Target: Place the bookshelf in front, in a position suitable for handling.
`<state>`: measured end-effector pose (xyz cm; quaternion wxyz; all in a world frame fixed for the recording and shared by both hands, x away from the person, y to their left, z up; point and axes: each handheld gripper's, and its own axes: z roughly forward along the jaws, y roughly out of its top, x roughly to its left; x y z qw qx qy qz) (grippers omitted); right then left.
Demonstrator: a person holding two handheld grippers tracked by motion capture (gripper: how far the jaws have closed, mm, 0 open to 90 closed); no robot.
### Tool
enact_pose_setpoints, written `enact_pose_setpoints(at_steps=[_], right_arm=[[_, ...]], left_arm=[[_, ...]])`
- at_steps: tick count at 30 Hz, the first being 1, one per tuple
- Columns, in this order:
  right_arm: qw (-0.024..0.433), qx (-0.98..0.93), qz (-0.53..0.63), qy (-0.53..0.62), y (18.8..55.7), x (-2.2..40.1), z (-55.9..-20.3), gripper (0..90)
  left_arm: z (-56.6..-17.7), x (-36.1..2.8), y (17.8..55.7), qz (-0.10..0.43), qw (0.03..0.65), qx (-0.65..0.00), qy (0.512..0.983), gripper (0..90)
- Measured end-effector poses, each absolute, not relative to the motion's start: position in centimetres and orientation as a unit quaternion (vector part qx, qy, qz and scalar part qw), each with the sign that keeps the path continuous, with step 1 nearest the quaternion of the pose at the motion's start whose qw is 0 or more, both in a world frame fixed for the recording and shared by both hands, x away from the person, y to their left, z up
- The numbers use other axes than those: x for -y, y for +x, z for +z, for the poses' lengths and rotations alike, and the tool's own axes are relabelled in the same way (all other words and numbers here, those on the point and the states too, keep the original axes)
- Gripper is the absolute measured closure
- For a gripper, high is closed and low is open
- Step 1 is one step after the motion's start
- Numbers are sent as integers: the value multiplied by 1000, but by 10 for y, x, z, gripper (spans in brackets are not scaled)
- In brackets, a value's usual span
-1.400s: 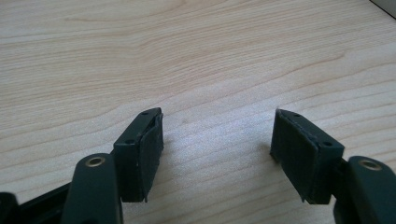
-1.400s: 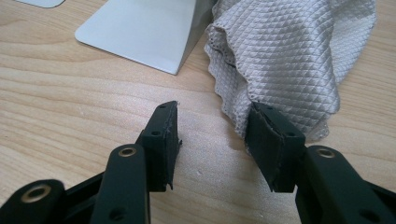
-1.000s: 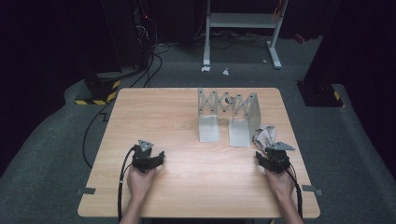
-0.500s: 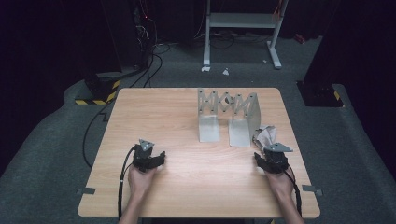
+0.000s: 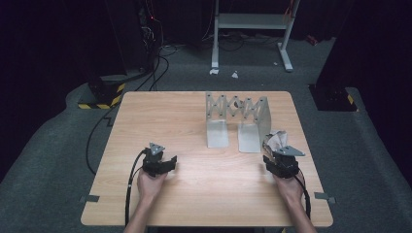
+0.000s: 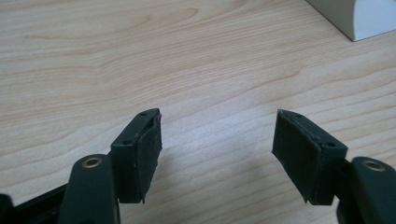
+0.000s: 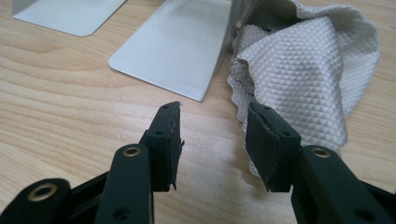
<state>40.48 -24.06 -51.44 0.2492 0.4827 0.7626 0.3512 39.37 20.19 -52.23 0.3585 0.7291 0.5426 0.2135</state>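
On the wooden table (image 5: pixel 194 126) my left gripper (image 5: pixel 167 162) rests in a hand at the front left. Its jaws (image 6: pixel 217 149) are open over bare wood and have just been closing a little. My right gripper (image 5: pixel 273 154) sits at the front right, pointing at a crumpled grey-white cloth (image 5: pixel 278 140). In the right gripper view its jaws (image 7: pixel 212 135) are open and have just been closing, with bare wood between the pads. The cloth (image 7: pixel 303 70) lies just ahead, its near edge beside the right-hand jaw and untouched by the pads.
A grey metal accordion rack (image 5: pixel 236 114) stands at the back middle of the table, with two flat feet (image 7: pixel 173 51) pointing forward. The cloth leans against its right foot. A corner of the left foot (image 6: pixel 359 18) is in the left gripper view. Cables lie on the dark floor.
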Motion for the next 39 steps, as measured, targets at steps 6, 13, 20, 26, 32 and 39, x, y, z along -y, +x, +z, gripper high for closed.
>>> enact_pose_setpoints(at_steps=[6, 13, 20, 26, 32, 39], right_arm=[[253, -758, 362, 481, 406, 239, -507, 631], [244, -755, 376, 479, 414, 235, -498, 656], [238, -755, 379, 480, 421, 232, -493, 674], [231, -749, 385, 488, 429, 230, -488, 684], [235, -735, 390, 503, 439, 230, -482, 688], [235, -729, 384, 516, 448, 230, -479, 702]], left_arm=[[-518, -191, 400, 203, 364, -532, 737, 342], [-511, -178, 409, 204, 377, -525, 735, 358], [-503, -163, 421, 203, 378, -512, 745, 371], [-497, -150, 429, 199, 379, -507, 748, 391], [-491, -135, 441, 196, 382, -502, 750, 396], [-484, -121, 456, 191, 378, -506, 752, 417]])
